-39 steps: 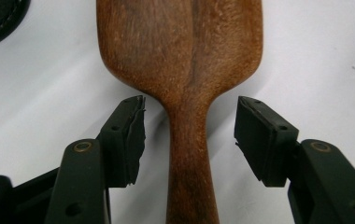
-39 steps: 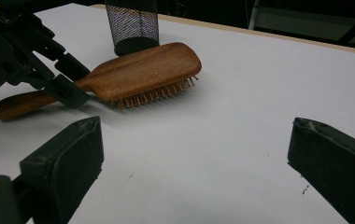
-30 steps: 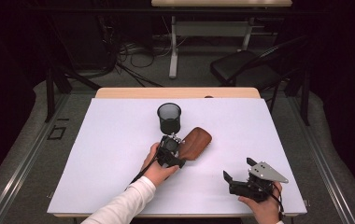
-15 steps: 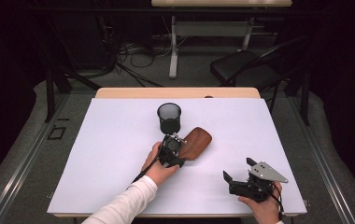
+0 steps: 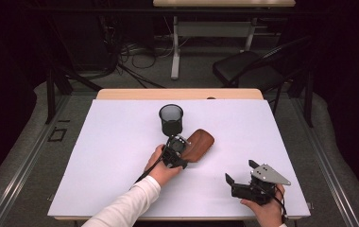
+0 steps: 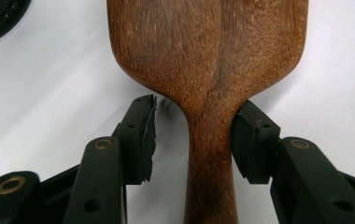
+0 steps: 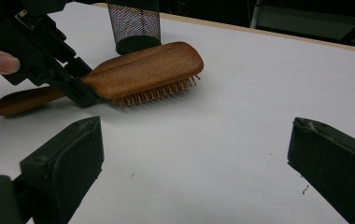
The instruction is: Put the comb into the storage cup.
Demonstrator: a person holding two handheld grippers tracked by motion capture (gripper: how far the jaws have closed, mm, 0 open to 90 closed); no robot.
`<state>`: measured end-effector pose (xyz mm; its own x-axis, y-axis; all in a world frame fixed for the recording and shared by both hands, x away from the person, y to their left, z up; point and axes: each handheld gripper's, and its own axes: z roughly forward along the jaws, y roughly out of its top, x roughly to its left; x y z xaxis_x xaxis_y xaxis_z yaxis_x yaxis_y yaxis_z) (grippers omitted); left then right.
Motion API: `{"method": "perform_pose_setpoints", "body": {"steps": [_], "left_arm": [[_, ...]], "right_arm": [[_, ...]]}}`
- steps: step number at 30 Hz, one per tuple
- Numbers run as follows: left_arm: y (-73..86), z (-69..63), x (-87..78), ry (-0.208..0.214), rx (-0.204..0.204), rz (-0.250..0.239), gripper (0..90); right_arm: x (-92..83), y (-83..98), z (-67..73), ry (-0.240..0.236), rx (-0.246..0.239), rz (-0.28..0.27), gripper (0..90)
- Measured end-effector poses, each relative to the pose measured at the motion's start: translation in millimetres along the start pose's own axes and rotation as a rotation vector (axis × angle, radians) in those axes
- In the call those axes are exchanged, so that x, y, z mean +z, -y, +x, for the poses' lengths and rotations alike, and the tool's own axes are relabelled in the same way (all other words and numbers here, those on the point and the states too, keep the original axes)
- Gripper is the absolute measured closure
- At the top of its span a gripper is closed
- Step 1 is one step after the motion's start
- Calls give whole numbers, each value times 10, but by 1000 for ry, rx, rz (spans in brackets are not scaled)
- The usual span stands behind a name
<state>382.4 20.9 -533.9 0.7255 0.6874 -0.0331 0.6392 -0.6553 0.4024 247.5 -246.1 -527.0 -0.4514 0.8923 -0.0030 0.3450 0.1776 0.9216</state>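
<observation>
While the right gripper (image 5: pixel 240 178) rests near the table's (image 5: pixel 121 142) front edge with its jaws wide apart and nothing between them, the work in hand lies with the left gripper (image 5: pixel 180 146) at mid-table. Its jaws straddle the neck of the wooden brush (image 5: pixel 201 144), where the handle meets the head. In the left gripper view one pad (image 6: pixel 252 140) appears to touch the neck, while the other pad (image 6: pixel 143 135) stands clear with white table showing in the gap. The jaws have just been closing on the neck; a firm grip is not yet made.

The brush lies bristles down on the white table, head pointing away from the left hand (image 5: pixel 163 168), handle toward it. The right gripper view confirms the bristles on the surface and the handle end free.

Judged step: closing on the brush for a pickup. The next move calls for both pads to seat squarely on the neck before any lift, since the neck is narrow and rounded and could slip or twist.

Farther back, just beyond the brush and apart from it, a black mesh cup (image 5: pixel 171 119) stands upright. Nothing can be made out inside it.
</observation>
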Motion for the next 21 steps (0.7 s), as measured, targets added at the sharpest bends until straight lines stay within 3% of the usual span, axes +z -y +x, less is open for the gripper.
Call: {"method": "perform_pose_setpoints", "body": {"steps": [17, 21], "left_arm": [[-39, 20, -1, 8, -13, 36, 530], [-44, 12, -7, 1, -3, 41, 566]], "right_arm": [[6, 3, 4, -4, 0, 3, 36], [9, 5, 6, -4, -2, 5, 36]]}}
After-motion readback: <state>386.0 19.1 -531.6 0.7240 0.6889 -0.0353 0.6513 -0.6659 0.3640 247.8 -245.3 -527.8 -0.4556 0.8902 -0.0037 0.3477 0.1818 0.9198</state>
